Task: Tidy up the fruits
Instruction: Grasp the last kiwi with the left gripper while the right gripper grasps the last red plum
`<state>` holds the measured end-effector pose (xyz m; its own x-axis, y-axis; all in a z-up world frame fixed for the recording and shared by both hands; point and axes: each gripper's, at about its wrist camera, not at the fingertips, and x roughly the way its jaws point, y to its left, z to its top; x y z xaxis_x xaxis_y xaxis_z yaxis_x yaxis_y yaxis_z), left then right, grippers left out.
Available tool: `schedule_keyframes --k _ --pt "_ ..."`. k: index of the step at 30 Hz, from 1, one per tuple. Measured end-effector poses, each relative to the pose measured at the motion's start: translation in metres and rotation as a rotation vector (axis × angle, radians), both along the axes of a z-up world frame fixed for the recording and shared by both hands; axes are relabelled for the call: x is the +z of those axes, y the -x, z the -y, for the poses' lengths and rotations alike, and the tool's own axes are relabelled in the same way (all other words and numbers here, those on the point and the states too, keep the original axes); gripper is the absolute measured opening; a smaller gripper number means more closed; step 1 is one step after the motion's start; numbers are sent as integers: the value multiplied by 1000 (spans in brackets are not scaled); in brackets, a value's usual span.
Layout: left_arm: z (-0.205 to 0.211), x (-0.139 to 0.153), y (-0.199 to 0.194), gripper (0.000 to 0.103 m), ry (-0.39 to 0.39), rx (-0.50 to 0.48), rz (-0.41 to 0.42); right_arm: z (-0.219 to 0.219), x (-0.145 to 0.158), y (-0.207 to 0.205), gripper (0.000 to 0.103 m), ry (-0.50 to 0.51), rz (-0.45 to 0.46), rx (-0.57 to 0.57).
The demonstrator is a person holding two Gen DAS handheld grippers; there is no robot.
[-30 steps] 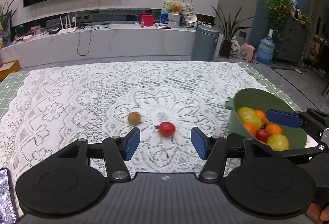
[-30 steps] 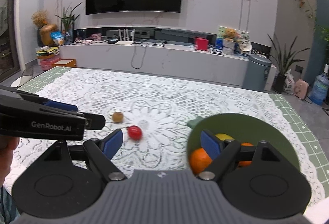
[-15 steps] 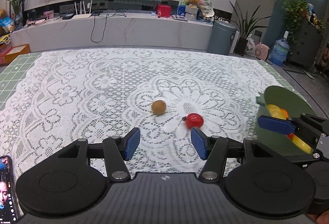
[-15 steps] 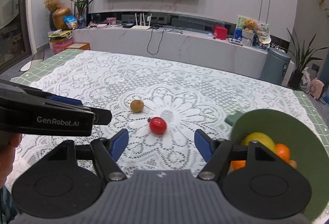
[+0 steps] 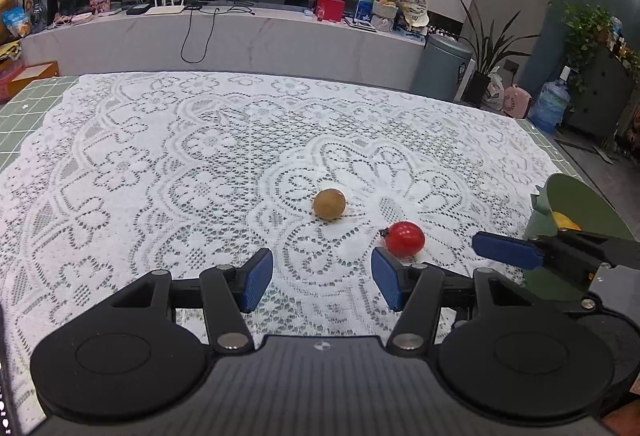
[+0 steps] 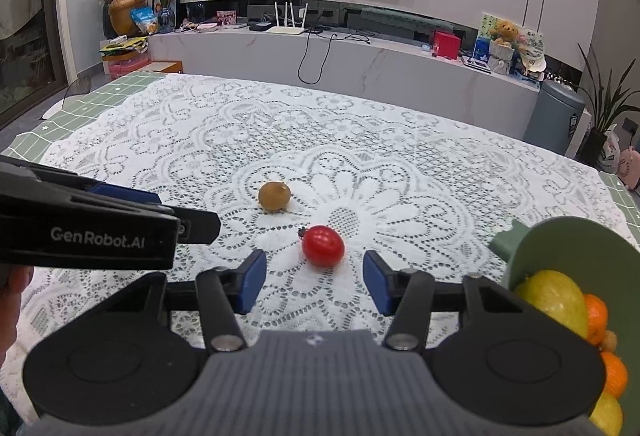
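Observation:
A red tomato (image 6: pixel 323 246) lies on the lace tablecloth, with a round brown fruit (image 6: pixel 274 195) behind it to the left. My right gripper (image 6: pixel 315 282) points at the tomato with its jaws closing. The tomato sits just ahead of the blue pads, untouched. My left gripper (image 5: pixel 322 278) is open and empty, with the brown fruit (image 5: pixel 329 203) ahead of it and the tomato (image 5: pixel 404 238) by its right fingertip. A green bowl (image 6: pixel 568 248) at the right holds yellow and orange fruits.
The lace cloth (image 5: pixel 160 175) covers a green gridded mat on the table. In the right wrist view the left gripper's black arm (image 6: pixel 100 228) crosses the left side. In the left wrist view the green bowl (image 5: pixel 580 203) stands at the right edge.
My right gripper has left the bowl, swung left to face the tomato, sunk toward the cloth and narrowed its jaws. My left gripper has sunk and drifted, so both fruits now sit further right.

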<state>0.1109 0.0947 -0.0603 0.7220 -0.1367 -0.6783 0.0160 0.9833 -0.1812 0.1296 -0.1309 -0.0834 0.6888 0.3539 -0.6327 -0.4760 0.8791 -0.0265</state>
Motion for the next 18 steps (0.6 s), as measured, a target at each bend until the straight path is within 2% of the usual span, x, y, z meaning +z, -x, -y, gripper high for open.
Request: schedule_keyframes --k 11,18 --pt "0 -9 -23 67 57 -24 16 -5 -14 -27 35 -2 -37 -20" --pt "4 -20 -46 61 35 -27 1 -10 -25 -43 34 -4 -58 -22"
